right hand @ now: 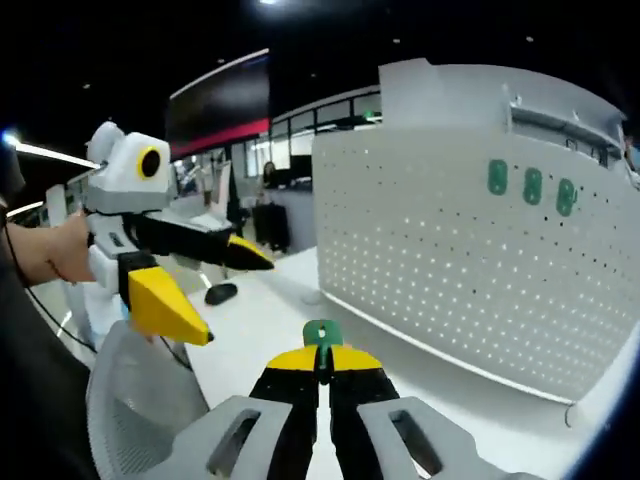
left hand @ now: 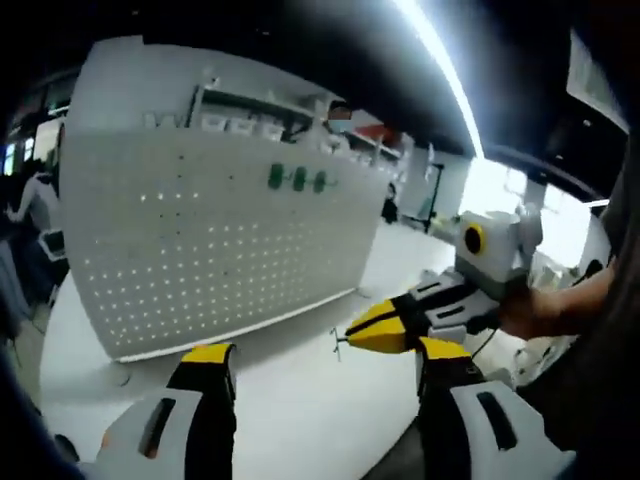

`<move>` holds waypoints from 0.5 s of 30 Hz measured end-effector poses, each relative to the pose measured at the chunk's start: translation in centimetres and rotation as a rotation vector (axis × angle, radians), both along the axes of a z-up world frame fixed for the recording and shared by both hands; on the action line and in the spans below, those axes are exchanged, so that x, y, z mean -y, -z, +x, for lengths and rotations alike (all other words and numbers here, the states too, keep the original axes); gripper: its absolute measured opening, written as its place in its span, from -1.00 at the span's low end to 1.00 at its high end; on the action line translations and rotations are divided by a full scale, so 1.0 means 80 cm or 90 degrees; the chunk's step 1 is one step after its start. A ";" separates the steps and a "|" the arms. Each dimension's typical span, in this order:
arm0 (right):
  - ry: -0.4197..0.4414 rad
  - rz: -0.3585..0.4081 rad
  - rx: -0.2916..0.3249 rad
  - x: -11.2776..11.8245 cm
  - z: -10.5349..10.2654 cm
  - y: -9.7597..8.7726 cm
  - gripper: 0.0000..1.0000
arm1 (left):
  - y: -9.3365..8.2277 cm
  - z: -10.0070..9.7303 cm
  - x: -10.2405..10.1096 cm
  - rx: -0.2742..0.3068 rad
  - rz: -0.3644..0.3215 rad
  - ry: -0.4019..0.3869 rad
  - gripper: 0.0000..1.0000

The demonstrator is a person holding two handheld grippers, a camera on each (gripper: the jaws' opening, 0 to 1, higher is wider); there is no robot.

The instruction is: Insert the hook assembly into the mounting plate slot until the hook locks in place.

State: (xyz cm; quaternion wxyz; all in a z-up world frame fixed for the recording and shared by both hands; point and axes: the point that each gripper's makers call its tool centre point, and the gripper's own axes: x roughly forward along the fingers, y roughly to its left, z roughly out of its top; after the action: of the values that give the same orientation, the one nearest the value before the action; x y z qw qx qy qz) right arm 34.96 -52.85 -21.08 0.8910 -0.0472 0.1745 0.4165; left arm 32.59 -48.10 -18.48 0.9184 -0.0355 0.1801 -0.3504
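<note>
Right gripper (right hand: 322, 362) clamps green hook (right hand: 322, 334); left gripper (left hand: 325, 362) agape near pegboard (left hand: 200, 240).

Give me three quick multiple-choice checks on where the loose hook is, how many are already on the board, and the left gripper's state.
1. Where is the loose green hook?
A. Lying on the table
B. In the right gripper
C. In the left gripper

2. How many green hooks sit on the pegboard?
A. One
B. Five
C. Three

3. How do the left gripper's jaws stand?
A. Apart, holding nothing
B. Shut on a hook
C. Shut on a cable

Key: 1 B, it pokes out of the closed yellow tips in the right gripper view. 2 C, three in a row near the board's top. 3 A, a wide gap between the tips.
</note>
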 end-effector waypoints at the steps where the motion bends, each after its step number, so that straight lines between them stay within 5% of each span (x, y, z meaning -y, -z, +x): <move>1: 0.004 0.011 -0.006 0.000 0.001 -0.002 -1.00 | -0.001 -0.002 0.000 0.008 0.002 0.001 0.68; 5: 0.018 0.037 -0.010 0.003 0.009 -0.010 -1.00 | -0.014 -0.004 0.007 0.035 -0.047 0.000 0.99; 15: 0.041 0.087 -0.005 0.002 0.026 -0.034 -1.00 | -0.020 -0.005 0.000 0.049 -0.063 -0.036 1.00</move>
State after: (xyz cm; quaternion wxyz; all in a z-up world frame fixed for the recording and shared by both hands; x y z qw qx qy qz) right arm 37.07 -52.97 -18.35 0.9043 0.0210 0.1502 0.3991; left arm 32.15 -48.09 -16.88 0.9314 -0.0721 0.1260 -0.3339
